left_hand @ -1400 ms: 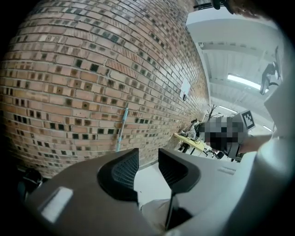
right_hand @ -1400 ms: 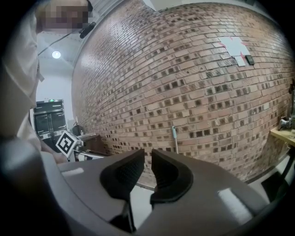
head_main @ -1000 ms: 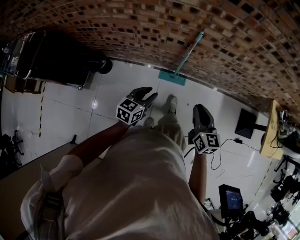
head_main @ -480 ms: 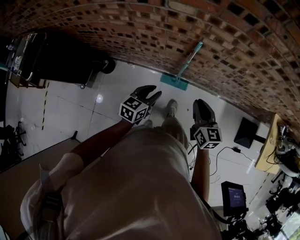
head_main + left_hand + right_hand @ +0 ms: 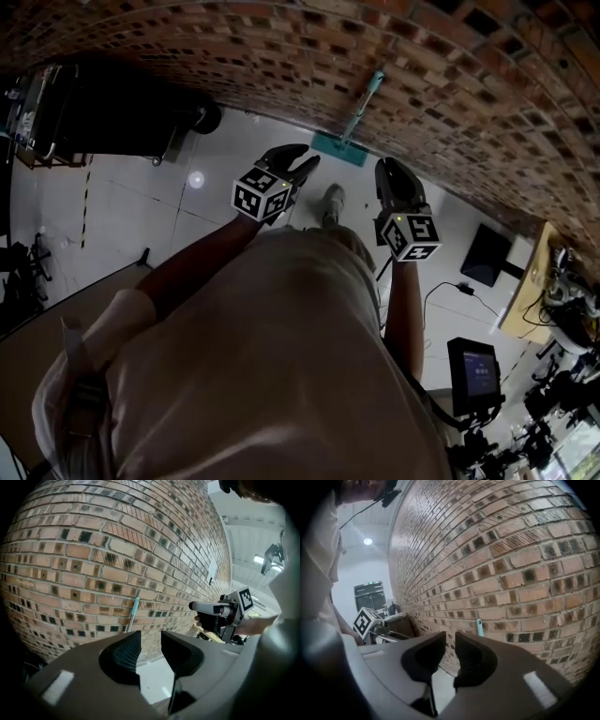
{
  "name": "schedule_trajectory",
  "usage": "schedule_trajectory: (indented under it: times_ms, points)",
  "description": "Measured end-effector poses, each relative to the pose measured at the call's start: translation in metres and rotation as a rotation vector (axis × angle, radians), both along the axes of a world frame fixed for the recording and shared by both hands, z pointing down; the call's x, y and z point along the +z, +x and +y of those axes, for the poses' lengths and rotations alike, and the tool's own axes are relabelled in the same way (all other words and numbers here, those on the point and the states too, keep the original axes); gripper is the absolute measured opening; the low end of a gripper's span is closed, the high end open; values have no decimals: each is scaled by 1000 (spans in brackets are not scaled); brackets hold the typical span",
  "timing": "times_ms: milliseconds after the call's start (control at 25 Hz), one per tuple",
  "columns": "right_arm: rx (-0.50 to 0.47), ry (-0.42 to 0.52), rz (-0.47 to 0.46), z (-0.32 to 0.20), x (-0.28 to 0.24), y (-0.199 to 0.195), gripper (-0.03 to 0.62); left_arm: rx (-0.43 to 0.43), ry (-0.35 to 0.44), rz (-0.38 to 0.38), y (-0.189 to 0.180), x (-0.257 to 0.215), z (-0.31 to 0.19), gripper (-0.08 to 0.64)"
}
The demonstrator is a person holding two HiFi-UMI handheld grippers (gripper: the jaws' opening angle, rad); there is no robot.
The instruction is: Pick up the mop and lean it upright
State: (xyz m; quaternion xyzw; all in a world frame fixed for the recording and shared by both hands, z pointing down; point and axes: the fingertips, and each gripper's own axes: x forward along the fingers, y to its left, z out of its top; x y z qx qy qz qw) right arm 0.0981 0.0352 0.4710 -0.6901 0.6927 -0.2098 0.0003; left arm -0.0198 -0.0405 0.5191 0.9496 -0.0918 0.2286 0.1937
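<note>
Two handheld grippers reach out ahead of us toward a curved-looking brick wall [image 5: 450,84] that closes off the whole far side.

The left gripper [image 5: 150,637] has its jaws released, with a clear gap and nothing in it. The right gripper [image 5: 450,639] has just been easing its jaws open to a narrow slit, and it grasps nothing either.

The mop [image 5: 364,108] stands at twelve o'clock, beyond both grippers and apart from them. Its teal handle leans on the bricks and its flat teal head sits on the floor at the wall's foot.

The pale tiled floor [image 5: 141,206] lies open from nine to eleven o'clock, crossed by a striped tape line [image 5: 86,202]. At ten o'clock a dark bulky unit [image 5: 112,112] stands against the wall, well to the left of the mop.

The right side is more crowded. A flat black panel [image 5: 486,253] stands at three o'clock, with a loose cable [image 5: 441,295] trailing near it. A wooden table edge [image 5: 527,281] lies beyond the panel, and a small screen [image 5: 473,370] sits at four o'clock.

One shoe [image 5: 330,202] shows between the grippers, short of the mop head.
</note>
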Motion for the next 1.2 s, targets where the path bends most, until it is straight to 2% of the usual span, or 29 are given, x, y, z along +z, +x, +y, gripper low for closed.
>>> schedule_trajectory:
  times_ms: [320, 840, 1200]
  points:
    - [-33, 3, -6, -11, 2, 34, 57, -18, 14, -11, 34, -2, -10, 140]
    - [-101, -7, -35, -24, 28, 89, 61, -93, 17, -19, 89, 2, -27, 141]
    - [-167, -71, -41, -49, 61, 105, 64, -178, 10, -31, 82, 6, -51, 141]
